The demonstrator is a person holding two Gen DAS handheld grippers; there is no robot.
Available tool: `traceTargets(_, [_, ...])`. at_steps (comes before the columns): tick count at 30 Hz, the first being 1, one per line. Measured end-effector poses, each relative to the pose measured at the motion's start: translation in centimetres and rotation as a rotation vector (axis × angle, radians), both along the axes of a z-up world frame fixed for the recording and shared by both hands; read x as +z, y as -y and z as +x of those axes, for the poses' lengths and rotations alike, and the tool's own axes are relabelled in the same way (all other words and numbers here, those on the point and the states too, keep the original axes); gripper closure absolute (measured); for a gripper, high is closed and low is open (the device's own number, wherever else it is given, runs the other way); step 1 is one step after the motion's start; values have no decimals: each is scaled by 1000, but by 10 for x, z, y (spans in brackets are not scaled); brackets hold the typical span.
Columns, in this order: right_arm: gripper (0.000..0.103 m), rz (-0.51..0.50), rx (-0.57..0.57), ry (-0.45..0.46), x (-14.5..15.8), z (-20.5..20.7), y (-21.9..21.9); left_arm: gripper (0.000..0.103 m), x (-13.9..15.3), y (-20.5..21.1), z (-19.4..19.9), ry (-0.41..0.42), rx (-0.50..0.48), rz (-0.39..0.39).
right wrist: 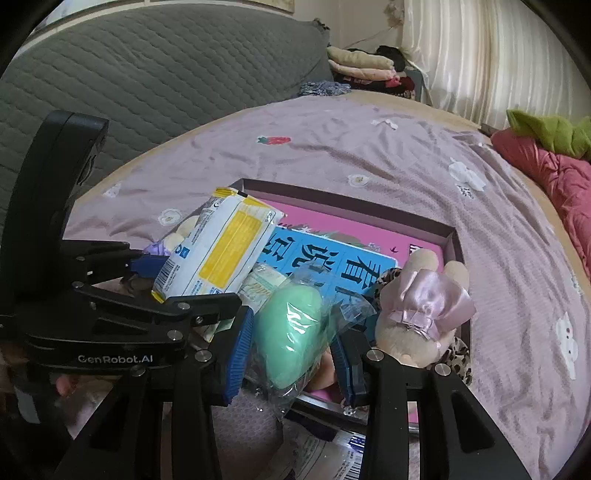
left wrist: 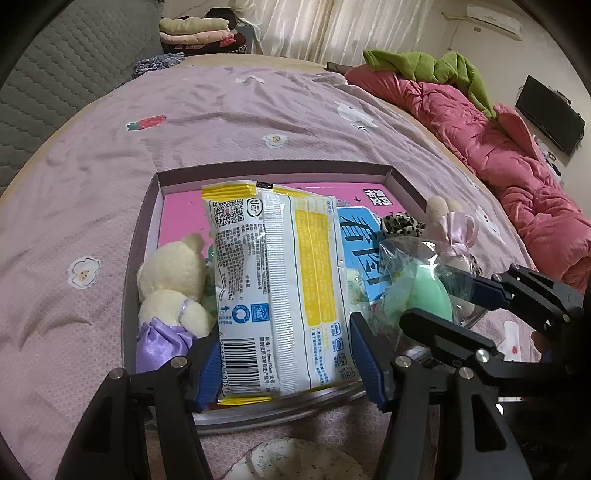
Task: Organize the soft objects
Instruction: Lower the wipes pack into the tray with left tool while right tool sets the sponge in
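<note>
My left gripper [left wrist: 286, 362] is shut on a white and yellow soft pack [left wrist: 280, 280], blue pads pressing its two long sides, and holds it tilted over a shallow purple-walled box [left wrist: 273, 171]. The right gripper [right wrist: 291, 354] is shut on a mint-green soft object in a clear bag [right wrist: 291, 336] at the box's near right side. In the box, a cream plush bear in a purple dress [left wrist: 170, 288] lies at the left. At the right lie a beige plush rabbit with a pink bow [right wrist: 417, 314] and a leopard-print item [left wrist: 400, 225]. Both grippers sit close together.
The box rests on a mauve bedspread [left wrist: 221, 110]. A pink quilt [left wrist: 498, 147] with a green garment [left wrist: 424, 62] lies along the right edge. A grey quilted headboard [right wrist: 147, 74] and folded clothes [left wrist: 199, 33] are at the back. Another printed packet [right wrist: 332, 454] lies below the right gripper.
</note>
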State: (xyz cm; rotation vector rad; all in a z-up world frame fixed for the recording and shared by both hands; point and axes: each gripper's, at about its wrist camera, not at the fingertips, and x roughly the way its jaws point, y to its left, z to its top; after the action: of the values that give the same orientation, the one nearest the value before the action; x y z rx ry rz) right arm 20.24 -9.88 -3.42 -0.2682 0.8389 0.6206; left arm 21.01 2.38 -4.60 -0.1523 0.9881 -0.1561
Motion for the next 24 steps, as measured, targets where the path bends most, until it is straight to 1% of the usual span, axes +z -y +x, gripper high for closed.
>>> traceTargets(2, [61, -11, 6, 9, 0, -1, -2, 42, -1, 1, 0, -2, -1, 3])
traceTargets(7, [60, 22, 17, -22, -1, 1, 0, 42, -1, 1, 0, -3, -4, 6])
traceTargets(13, [59, 32, 26, -47, -3, 2, 1, 42, -1, 1, 0, -2, -7, 10])
traceTargets(16, [53, 36, 12, -54, -2, 3, 1, 42, -1, 0, 0, -3, -5, 5])
traceTargets(18, [47, 42, 2, -58, -2, 5, 2, 42, -1, 1, 0, -3, -3, 0])
traceTargets(24, [40, 46, -17, -18, 6, 3, 5, 42, -2, 0, 1, 3, -1, -2])
